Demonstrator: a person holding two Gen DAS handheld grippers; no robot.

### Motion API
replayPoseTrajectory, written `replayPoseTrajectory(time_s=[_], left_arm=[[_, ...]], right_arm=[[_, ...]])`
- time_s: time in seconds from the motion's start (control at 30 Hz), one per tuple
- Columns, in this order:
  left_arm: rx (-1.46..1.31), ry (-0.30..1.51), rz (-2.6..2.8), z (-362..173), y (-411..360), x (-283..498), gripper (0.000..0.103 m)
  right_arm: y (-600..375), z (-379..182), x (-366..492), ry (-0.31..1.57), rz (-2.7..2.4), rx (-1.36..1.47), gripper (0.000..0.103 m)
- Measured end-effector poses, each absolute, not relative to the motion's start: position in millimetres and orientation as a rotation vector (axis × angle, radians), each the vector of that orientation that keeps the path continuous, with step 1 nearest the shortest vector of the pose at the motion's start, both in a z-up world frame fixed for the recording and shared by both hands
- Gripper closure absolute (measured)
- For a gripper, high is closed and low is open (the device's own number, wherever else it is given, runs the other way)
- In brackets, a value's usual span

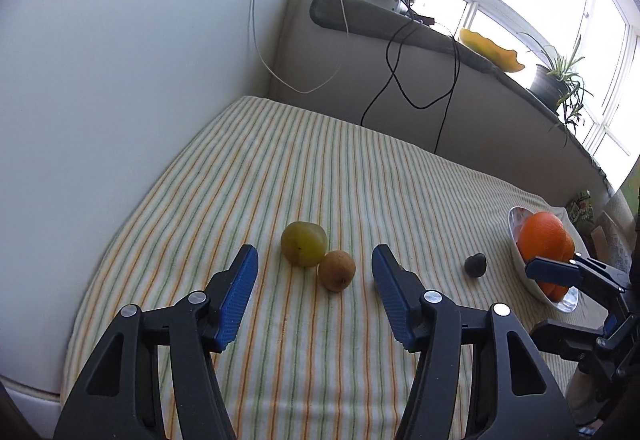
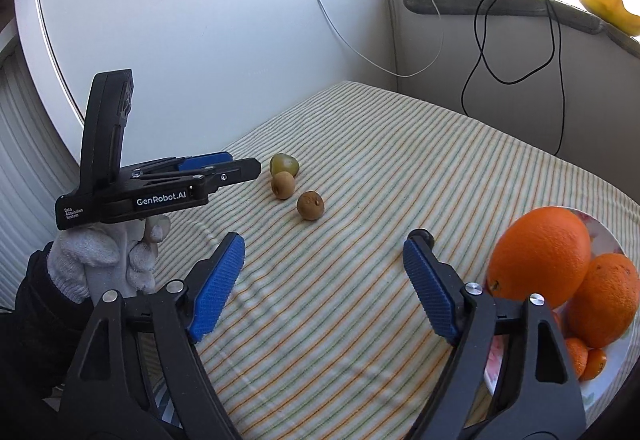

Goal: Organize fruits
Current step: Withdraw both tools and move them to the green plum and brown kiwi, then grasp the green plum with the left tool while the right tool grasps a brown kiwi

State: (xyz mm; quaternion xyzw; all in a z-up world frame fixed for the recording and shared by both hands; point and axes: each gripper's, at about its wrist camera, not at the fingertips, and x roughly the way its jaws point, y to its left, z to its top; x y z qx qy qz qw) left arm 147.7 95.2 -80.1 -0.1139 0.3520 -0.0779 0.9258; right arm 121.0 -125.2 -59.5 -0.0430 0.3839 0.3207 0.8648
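Both black tools with blue ribbed pads sit closest to the lenses: left tool (image 1: pixel 315 260) has jaws apart, nothing between the pads; right tool (image 2: pixel 324 250) likewise apart and empty.

Step, as I read it: approach phase. Loose fruit not yet gripped, and the white shallow bowl (image 2: pixel 624 344) at the right edge of the striped yellow-green cloth-covered tabletop (image 1: pixel 320 168) looks like the collection point.

- Left tool points at the round yellow-green fruit (image 1: pixel 303 243) and the brown fuzzy kiwi (image 1: pixel 337 271), which touch each other. Both lie just ahead of the pads.
- Second brown kiwi (image 2: pixel 310 205) sits near that pair, apart from them, ahead of the right tool. In the left view it reads as a small dark lump (image 1: pixel 475 264).
- White-gloved hand (image 2: pixel 108 260) carries the left tool.

Next move, my call: go forward and down to straddle one fruit only. The touching pair is the risk; closing on one may roll the other.

Count:
- green fruit: 1
- kiwis: 2
- large oranges (image 2: pixel 540 256) in the bowl: 2
- small orange fruits low in the bowl: at least 2, partly hidden
- bowls: 1
- tools: 2
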Motion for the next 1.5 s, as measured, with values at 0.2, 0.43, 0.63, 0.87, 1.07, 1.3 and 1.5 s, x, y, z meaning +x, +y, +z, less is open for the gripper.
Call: replayPoseTrajectory(time_s=[0.2,0.43,0.63,0.87,1.07,1.3,1.5], left_arm=[[-0.233,0.758,-0.164,-89.2,97.7,166.6,0.055],[-0.213,0.804,-0.187,-95.3,92.1,182.3,0.055],[-0.226,0.85,-0.214,-99.7,94.6,193.3,0.057],[-0.243,0.867,-0.24,-101.4,91.9,198.5,0.062],[-0.246,0.864,-0.23,-102.6,97.1,199.2,0.074],[-0.255,0.856,-0.231,-104.7,98.1,196.7,0.075],[-0.254,0.846,-0.225,-103.1,98.7,195.3,0.076]], right_arm=[[-101.2,-76.9,137.1,0.854,0.686,-0.098,0.038],[-82.5,-92.4,155.8,0.891,0.685,-0.11,0.048],[-71.7,-102.3,169.6,0.911,0.678,-0.121,0.05],[-63.0,-111.8,180.5,0.926,0.676,-0.127,0.051],[-60.7,-117.4,188.5,0.945,0.675,-0.12,0.056],[-53.1,-128.6,196.8,0.984,0.683,-0.127,0.071],[-54.5,-130.3,195.6,0.981,0.678,-0.113,0.076]])
